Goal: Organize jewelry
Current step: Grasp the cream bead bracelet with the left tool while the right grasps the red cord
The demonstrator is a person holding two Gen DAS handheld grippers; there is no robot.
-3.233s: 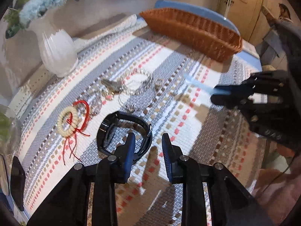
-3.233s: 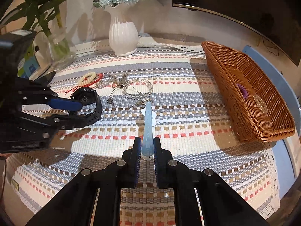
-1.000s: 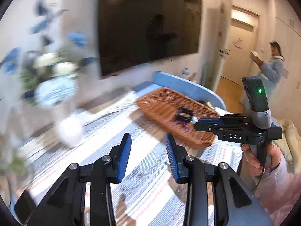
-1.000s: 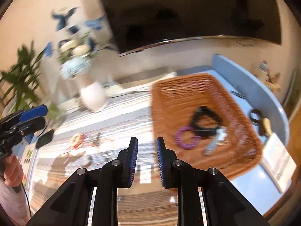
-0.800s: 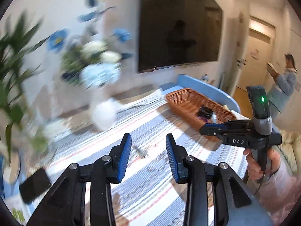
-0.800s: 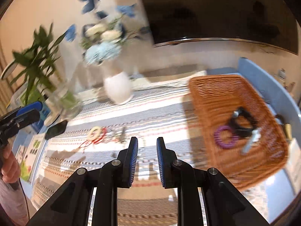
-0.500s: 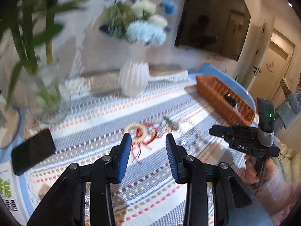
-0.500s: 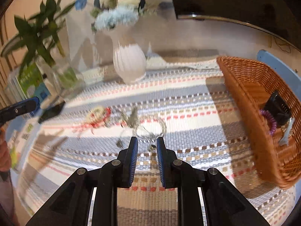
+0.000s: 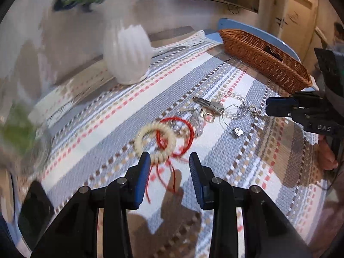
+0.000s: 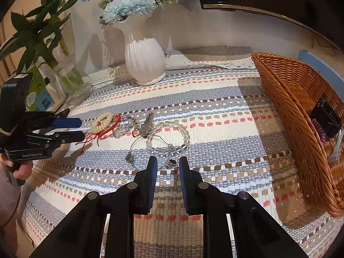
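Now watch (image 10: 325, 116) inside basket (image 10: 286, 99).

Glossy ceramic vase (image 10: 144, 58), rough wicker basket (image 10: 286, 99), woven cloth mat (image 10: 215, 111)

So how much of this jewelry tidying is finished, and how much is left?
Partly done: the wicker basket already holds a black band, a purple coil and a pale clip. Both the left gripper and right gripper are empty. Left on the cloth: cream bead bracelet, red cord, key, clear bead bracelet.
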